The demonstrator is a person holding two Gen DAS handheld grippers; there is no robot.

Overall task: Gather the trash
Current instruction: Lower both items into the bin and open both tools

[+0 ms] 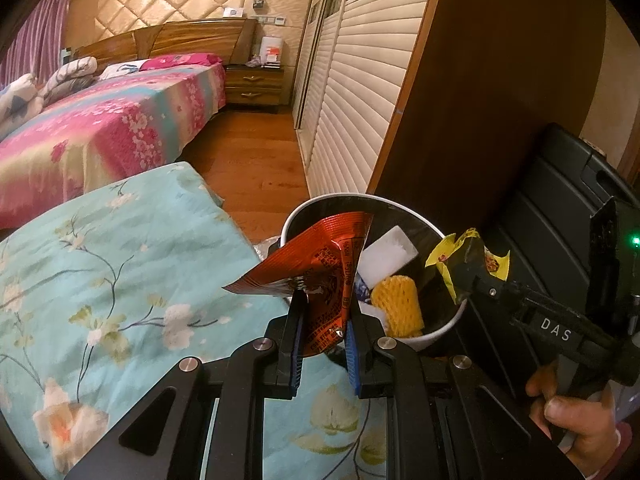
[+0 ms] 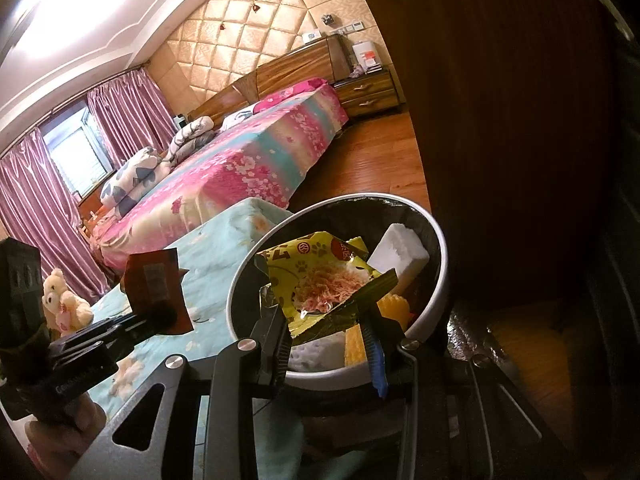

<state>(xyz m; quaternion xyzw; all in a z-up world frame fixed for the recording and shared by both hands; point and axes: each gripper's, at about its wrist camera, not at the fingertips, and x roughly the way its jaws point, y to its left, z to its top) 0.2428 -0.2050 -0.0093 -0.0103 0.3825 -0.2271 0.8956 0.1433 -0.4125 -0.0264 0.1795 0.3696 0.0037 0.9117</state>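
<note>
Crinkled foil is the risk here. The left gripper [image 1: 324, 312] has its fingers pinched on a red snack wrapper [image 1: 320, 264], held at the near left rim of the white trash bin [image 1: 436, 332], part of it still over the floral bedspread [image 1: 120, 264]. The right gripper [image 2: 328, 320] clamps a yellow snack wrapper [image 2: 320, 276] above the bin's mouth. Released now, the red one might catch the rim and slide out onto the bed. Foam [image 1: 386, 256] and yellow netting [image 1: 400, 304] already fill the bin, so light wrappers could perch on top and tumble out.
</note>
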